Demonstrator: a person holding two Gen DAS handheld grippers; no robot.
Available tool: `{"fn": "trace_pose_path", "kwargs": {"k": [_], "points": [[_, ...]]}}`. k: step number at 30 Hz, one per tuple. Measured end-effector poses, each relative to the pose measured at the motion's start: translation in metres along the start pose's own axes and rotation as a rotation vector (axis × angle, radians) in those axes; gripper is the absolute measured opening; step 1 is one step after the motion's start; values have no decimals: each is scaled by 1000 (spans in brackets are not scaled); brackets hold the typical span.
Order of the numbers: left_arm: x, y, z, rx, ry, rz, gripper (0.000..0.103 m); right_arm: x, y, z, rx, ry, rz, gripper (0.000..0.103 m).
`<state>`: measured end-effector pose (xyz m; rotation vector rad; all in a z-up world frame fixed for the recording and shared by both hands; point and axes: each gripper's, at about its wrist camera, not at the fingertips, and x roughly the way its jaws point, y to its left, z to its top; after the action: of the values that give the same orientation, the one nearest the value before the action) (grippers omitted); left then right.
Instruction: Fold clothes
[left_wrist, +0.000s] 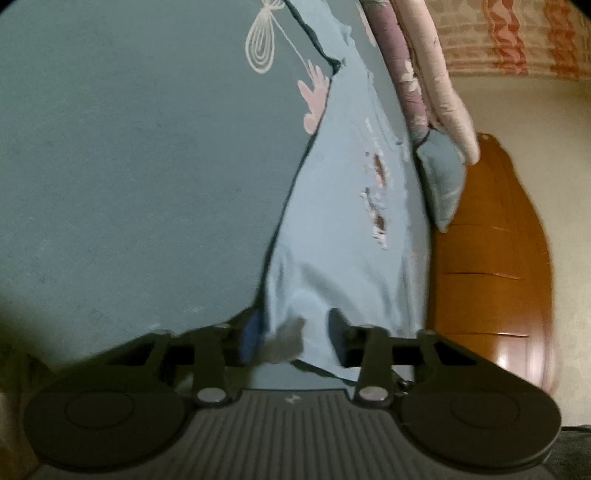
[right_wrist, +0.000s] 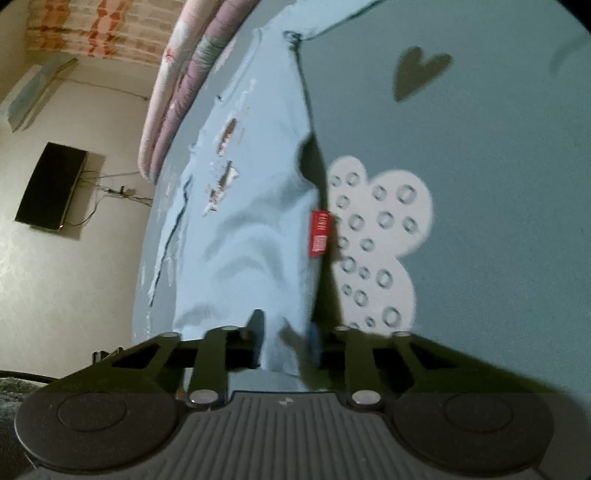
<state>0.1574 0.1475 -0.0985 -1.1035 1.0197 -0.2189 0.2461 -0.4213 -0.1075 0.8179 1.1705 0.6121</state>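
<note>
- I have the light blue garment (left_wrist: 343, 236) lying long and narrow on the teal bedsheet (left_wrist: 129, 184), stretched away from me toward the pink bedding (left_wrist: 439, 74) at the far end.
- My left gripper (left_wrist: 295, 332) has the near hem between its fingers; cloth bunches up there, so I read the jaws as pinching the garment.
- My right gripper (right_wrist: 286, 332) is drawn tight on the same near edge, with a ridge of fabric squeezed between the pads and creases fanning out from it.
- The red tag (right_wrist: 319, 232) shows on the garment's right edge, just beside the white flower print (right_wrist: 380, 236) on the sheet.
- Ripped patches (right_wrist: 225, 155) run down the middle of the cloth, so I take it for jeans, though blur leaves that unsure.
- Progress, as I judge it: the piece looks already narrowed lengthwise, and both ends of the near edge are now gripped. It has not yet been folded end to end.
- Left to do, I think: lift this edge, carry it to the far end, lay it down square, then smooth it.
- The wooden headboard (left_wrist: 491, 258) stands at the bed's side.
</note>
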Motion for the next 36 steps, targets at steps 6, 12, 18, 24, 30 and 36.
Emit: {"fn": "trace_pose_path", "kwargs": {"k": [6,12,18,24,30,36], "points": [[-3,-27,2,129,17,160,0,-2,18,5,-77,31,-87,5],[-34,-46,7,211,30,202,0,-23,33,13,-139,74,-136,5],[-45,-50,18,250,51,339,3,-31,53,15,-284,112,-331,13],[-12,-118,41,701,-4,492,26,-10,111,41,-588,-43,-466,44],[102,-172,56,1156,-59,562,44,89,149,78,-826,-118,-541,64],[148,-163,93,1053,-69,514,48,150,151,91,-812,-140,-577,70]]}}
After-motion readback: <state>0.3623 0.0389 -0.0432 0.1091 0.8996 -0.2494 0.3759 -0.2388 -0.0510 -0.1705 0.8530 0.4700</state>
